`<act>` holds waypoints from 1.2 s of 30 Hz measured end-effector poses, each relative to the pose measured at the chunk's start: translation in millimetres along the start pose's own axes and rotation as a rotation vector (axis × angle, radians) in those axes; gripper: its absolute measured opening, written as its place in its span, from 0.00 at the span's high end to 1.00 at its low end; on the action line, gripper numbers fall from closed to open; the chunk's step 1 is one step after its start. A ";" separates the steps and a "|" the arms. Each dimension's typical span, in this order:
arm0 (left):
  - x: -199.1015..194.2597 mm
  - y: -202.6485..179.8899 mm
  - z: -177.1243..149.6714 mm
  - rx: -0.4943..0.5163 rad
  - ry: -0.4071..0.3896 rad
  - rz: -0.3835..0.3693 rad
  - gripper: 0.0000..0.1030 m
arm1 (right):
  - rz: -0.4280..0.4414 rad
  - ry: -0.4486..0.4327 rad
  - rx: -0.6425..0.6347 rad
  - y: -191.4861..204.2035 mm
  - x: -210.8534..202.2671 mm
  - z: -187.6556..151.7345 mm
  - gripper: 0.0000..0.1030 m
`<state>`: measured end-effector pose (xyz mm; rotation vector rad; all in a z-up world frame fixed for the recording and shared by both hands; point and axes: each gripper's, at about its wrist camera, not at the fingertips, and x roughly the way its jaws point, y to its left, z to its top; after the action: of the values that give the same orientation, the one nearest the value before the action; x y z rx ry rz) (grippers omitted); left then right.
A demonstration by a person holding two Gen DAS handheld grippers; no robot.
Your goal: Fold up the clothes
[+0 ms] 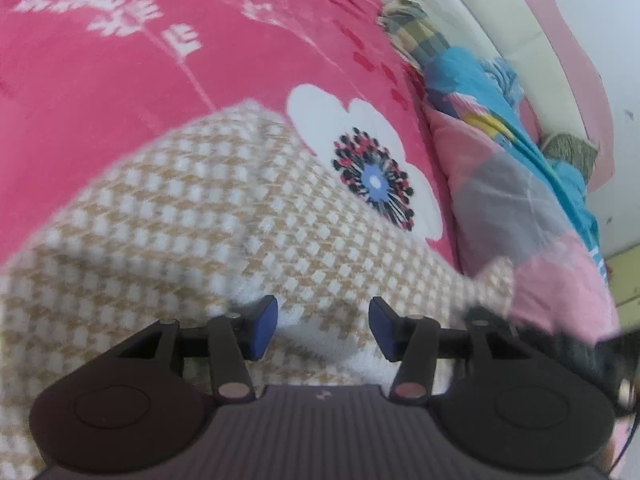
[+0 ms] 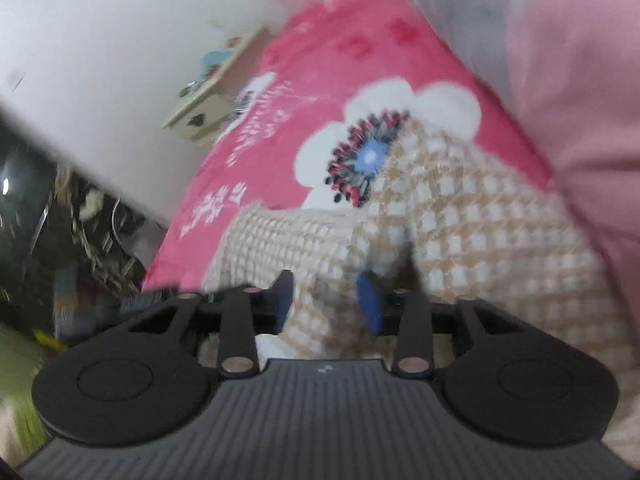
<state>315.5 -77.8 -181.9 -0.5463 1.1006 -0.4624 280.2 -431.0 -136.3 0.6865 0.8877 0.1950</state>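
Observation:
A beige and white houndstooth garment (image 1: 168,232) lies on a pink floral bedspread (image 1: 120,60). My left gripper (image 1: 323,326) hovers just over its near part, jaws open, with cloth beneath the gap and nothing pinched. In the right wrist view the same garment (image 2: 460,232) is bunched, with a raised fold near the middle. My right gripper (image 2: 326,300) is open too, its blue pads (image 2: 370,304) either side of a ridge of the cloth. This view is blurred by motion.
A pink, grey and blue quilt (image 1: 520,184) is piled along the bed's right side against a white headboard (image 1: 500,20). The pink quilt (image 2: 580,80) fills the right wrist view's upper right. A small wooden shelf (image 2: 212,100) and dark clutter (image 2: 80,232) lie beyond the bed's left edge.

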 end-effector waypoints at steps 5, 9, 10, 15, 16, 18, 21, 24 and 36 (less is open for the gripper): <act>22.5 -19.0 -0.3 0.031 -0.022 0.015 0.52 | -0.055 -0.164 -0.018 -8.6 0.2 23.8 0.96; 31.6 -22.6 -2.8 0.055 -0.028 0.043 0.52 | -0.156 -0.154 -0.036 -26.3 16.5 45.2 1.00; 30.4 -23.2 -3.9 0.063 -0.029 0.045 0.53 | -0.166 -0.167 -0.047 -22.7 10.2 45.4 1.00; 27.3 -25.7 -5.0 0.148 -0.005 0.057 0.54 | -0.100 -0.293 -0.238 25.3 -44.9 26.2 0.95; 27.4 -25.9 -5.1 0.152 -0.004 0.059 0.54 | -0.126 -0.256 -0.280 24.3 -36.3 19.8 0.95; 27.9 -26.4 -5.9 0.148 -0.007 0.063 0.54 | -0.195 -0.161 -0.360 17.8 -12.2 7.0 0.95; 29.4 -28.0 -8.7 0.149 -0.015 0.069 0.54 | -0.297 -0.015 -0.479 7.9 24.1 -12.2 1.00; 29.4 -30.5 -11.2 0.176 -0.020 0.070 0.51 | -0.292 -0.027 -0.448 -3.2 22.1 -21.5 1.00; -33.5 -26.6 -33.7 0.201 -0.035 0.046 0.48 | -0.228 0.009 -0.478 38.3 67.0 -27.5 0.94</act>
<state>269.5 -84.6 -153.5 -0.3506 1.0179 -0.5156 305.8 -359.9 -167.8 0.1385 0.8781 0.1965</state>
